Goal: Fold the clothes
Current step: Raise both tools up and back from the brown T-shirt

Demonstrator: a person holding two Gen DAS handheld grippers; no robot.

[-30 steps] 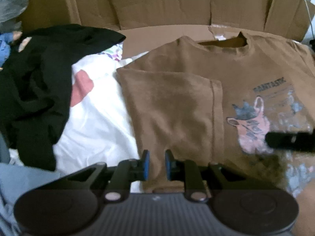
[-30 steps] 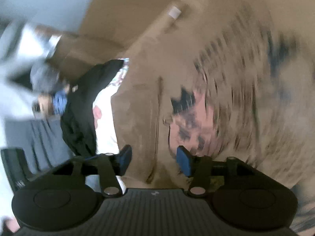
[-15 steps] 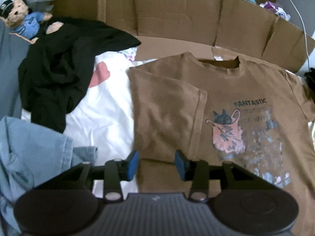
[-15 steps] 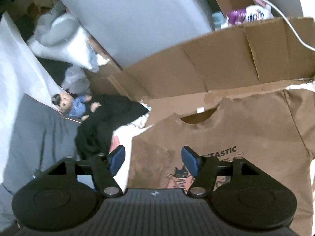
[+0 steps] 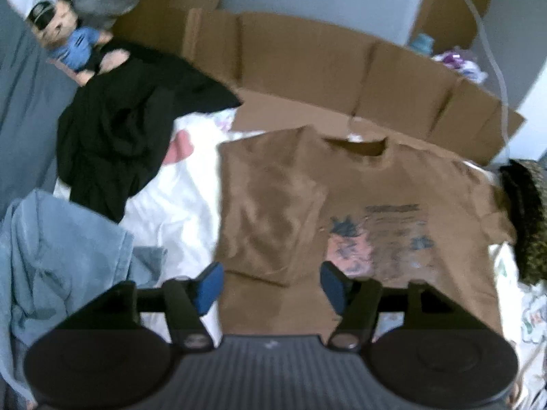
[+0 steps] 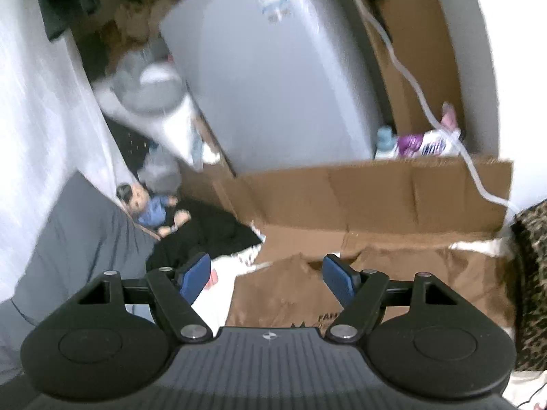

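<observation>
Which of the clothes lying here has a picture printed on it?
The brown T-shirt, spread flat with one sleeve folded in. The black garment and the light blue garment beside it are crumpled and show none.

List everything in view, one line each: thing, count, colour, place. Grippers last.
T-shirt: one, brown with a print, spread flat, one sleeve folded in.
Black garment: one, heaped beside the T-shirt.
White sheet: one, under the clothes.
Light blue garment: one, crumpled at the near corner.
Doll: one, blue top, behind the black garment.
Cardboard: brown, standing behind the T-shirt.
Leopard-print cloth: one, at the far sleeve.
Left gripper: open, empty.
Right gripper: open, empty.
</observation>
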